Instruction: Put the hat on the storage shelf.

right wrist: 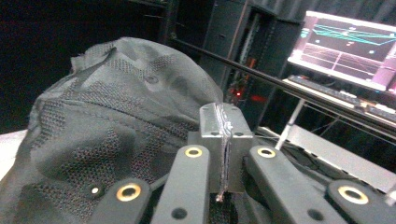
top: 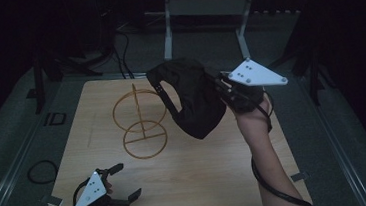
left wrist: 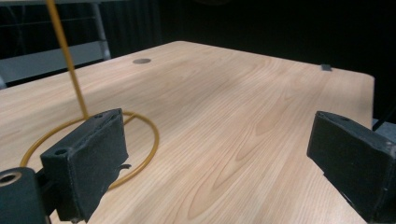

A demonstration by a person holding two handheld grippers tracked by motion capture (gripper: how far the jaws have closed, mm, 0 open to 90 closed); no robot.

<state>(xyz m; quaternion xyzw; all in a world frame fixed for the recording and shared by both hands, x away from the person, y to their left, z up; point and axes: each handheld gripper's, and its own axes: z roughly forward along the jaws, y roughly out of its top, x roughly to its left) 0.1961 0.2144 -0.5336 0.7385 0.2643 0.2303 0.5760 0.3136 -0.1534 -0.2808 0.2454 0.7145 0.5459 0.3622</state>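
Wood makes up the top of the table [top: 188, 183], and the room around it is very dark. Closest to the person, near the front left corner, the left gripper [top: 125, 180] sits low over the wood. Its two black jaws are spread wide apart and nothing is between them. In the left gripper view you can see bare wood between the jaws, and one jaw is just in front of the gold ring.

A bit farther back stands the gold wire stand [top: 141, 120]. It has a flat ring on the table, a thin pole going up, and another ring on top.

Farther back and to the right, the right gripper [top: 222, 92] is up in the air. Its jaws are squeezed tight on the edge of a black cap [top: 193, 99], which hangs above the table, just right of the stand and not touching it.

Behind the table is a grey metal frame [top: 205, 10]
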